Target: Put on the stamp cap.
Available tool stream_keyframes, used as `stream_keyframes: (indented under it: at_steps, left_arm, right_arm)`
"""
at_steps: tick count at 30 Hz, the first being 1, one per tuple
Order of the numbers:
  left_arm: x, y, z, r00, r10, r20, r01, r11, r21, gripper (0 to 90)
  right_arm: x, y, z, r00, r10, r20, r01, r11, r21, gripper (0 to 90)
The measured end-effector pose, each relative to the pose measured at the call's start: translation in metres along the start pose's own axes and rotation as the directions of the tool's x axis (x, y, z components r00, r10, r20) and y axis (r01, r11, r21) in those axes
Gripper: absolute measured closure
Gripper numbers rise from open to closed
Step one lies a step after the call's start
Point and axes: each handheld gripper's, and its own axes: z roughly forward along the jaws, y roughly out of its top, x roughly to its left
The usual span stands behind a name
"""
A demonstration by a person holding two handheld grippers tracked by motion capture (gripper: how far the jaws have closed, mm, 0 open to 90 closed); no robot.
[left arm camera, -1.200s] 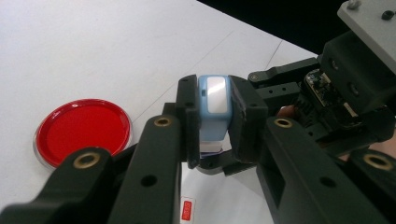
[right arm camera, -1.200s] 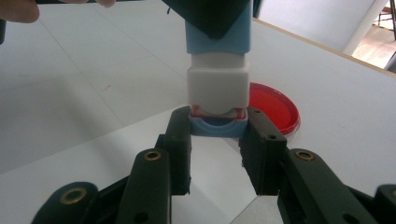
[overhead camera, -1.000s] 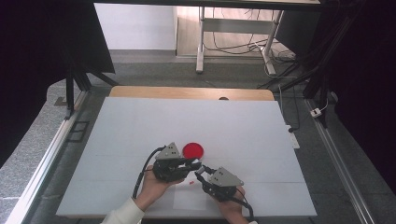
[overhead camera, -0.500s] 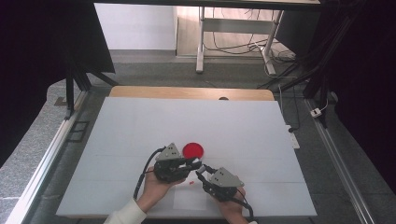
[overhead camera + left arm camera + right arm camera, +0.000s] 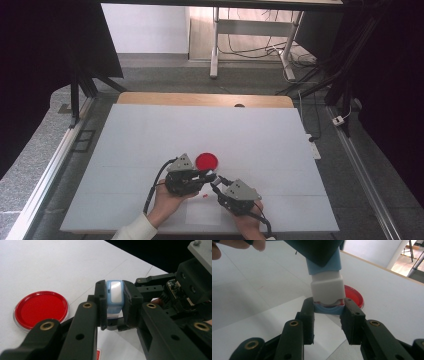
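At the bottom centre of the high view, the person's two hands hold the grippers close together over the white table [image 5: 150,130]. The right gripper [image 5: 216,186] sits lower right of centre, the left gripper [image 5: 209,176] just left of it, their tips meeting.

In the left gripper view, the left gripper [image 5: 115,302] has its jaws closed on a small light-blue block [image 5: 115,293] with a pale glossy face, at frame centre; the right gripper's body fills the right edge.

In the right gripper view, the right gripper [image 5: 328,312] has its jaws pressed against the blue lower end of the same piece, under a white rounded section [image 5: 327,288]; the block [image 5: 324,265] rises toward the top of the frame, where fingertips [image 5: 259,243] show at upper left.

Just beyond the tips, a red round lid [image 5: 206,161] lies flat on the table, left in the left gripper view [image 5: 41,308]. A small red-printed label [image 5: 205,196] lies between the grippers. At the top, desk legs and cables [image 5: 260,50] stand on the floor.
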Motion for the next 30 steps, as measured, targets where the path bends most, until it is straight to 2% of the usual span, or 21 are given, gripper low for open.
stream_keyframes:
  at_steps: [6, 23, 30]
  left_arm:
    - [0.0006, 0.0002, -0.0007, 1.0, -0.004, 0.003, 0.004, 0.9999, 0.011, 75.5]
    - [0.0033, -0.0005, 0.0015, 0.9997, -0.014, 0.02, 0.014, 0.9995, 0.028, 75.6]
    - [0.0046, -0.0023, 0.0041, 0.9996, -0.013, 0.025, 0.012, 0.9986, 0.053, 75.6]
  right_arm:
    - [0.002, 0.0004, -0.0001, 0.9994, -0.033, 0.011, 0.033, 0.999, 0.005, 64.4]
    - [0.0038, 0.0001, 0.0006, 0.9982, -0.058, 0.018, 0.058, 0.998, 0.019, 64.7]
    - [0.0043, -0.0008, 0.0017, 0.9969, -0.077, 0.015, 0.076, 0.996, 0.047, 64.8]
